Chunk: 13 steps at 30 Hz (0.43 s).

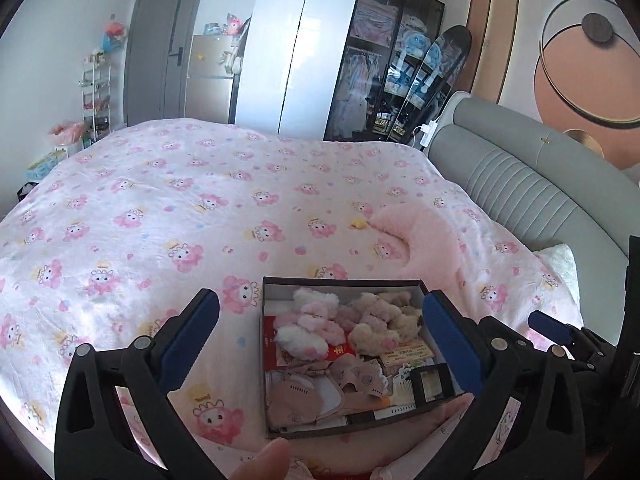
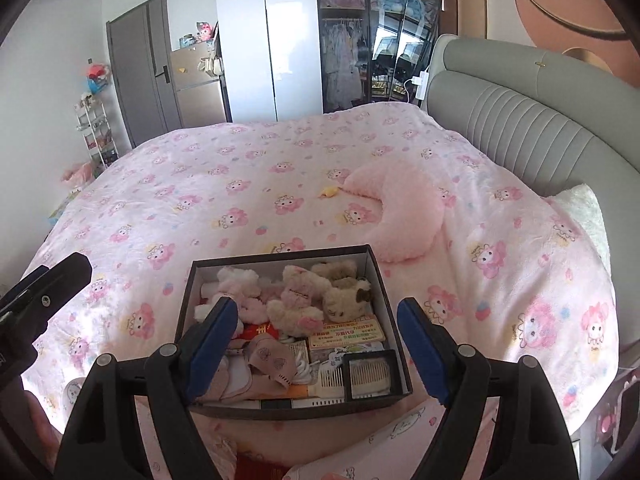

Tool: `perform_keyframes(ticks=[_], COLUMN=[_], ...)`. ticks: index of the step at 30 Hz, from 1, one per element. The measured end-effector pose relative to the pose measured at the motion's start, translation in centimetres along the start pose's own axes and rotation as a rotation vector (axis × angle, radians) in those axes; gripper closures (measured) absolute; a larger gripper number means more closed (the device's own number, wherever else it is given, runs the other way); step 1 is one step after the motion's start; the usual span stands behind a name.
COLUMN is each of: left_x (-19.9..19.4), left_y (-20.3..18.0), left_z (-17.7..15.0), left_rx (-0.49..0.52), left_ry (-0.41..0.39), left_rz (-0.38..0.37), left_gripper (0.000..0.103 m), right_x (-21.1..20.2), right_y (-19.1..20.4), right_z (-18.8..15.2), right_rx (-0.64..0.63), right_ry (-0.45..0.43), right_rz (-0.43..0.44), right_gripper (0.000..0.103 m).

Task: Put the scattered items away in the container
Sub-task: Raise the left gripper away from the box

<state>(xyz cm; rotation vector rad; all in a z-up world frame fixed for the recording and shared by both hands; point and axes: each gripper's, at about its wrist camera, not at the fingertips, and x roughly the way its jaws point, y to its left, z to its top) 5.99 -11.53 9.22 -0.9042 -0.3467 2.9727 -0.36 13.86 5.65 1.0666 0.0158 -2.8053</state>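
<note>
The box (image 1: 344, 280) sits on the bed (image 1: 168, 208) near its close edge, its long axis running from that edge toward the far side of the bed, its open top up and filled with plush toys (image 2: 296, 300), masks (image 1: 296, 400) and a comb (image 2: 368, 374). Both the left hand-held gripper (image 1: 320, 344) and the right hand-held gripper (image 2: 320, 344) hang above it with jaws wide and nothing between them. A crescent pillow (image 2: 404, 208) lies just beyond the box's far right corner, the headboard (image 2: 520, 120) bounds the right, and bare quilt spreads left and far.
</note>
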Motion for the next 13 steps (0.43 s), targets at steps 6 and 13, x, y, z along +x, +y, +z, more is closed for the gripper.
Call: perform_keyframes(ticks=[6, 13], left_x=[-2.4, -3.1], left_y=[-1.4, -2.6], left_z=[-2.2, -3.2], left_rx=[0.044, 0.054], left_ry=[0.017, 0.026], left_rz=[-0.019, -0.047], left_gripper=[0.0, 0.0], right_x=[-3.3, -4.2], right_y=[-0.8, -0.7], right_z=[-1.8, -2.8], right_rx=[0.015, -0.009], right_ry=[-0.043, -0.045], right_rz=[-0.03, -0.046], right_gripper=[0.022, 0.022])
